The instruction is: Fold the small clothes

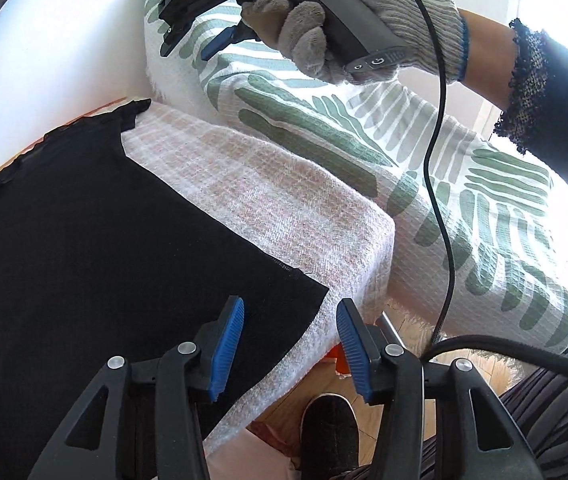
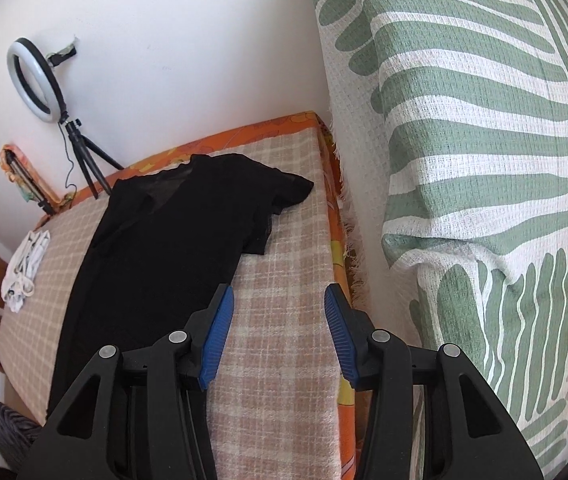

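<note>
Between and ahead of my left gripper [image 1: 290,346], whose pads [image 1: 226,350] are blue on black arms, lies a plain black top [image 1: 96,240] on a blanket [image 1: 268,200] checked in pale pink and white. Past my right gripper [image 2: 278,338], with the same blue pads [image 2: 216,340], that check meets an orange flowered sheet [image 2: 244,130] at the far edge, and to the right of my fingers hangs a white cloth [image 2: 464,140] with sage-green leaf stripes. Left of them sit a white garment [image 2: 24,270] and a white ring light [image 2: 34,80] on a black tripod.
</note>
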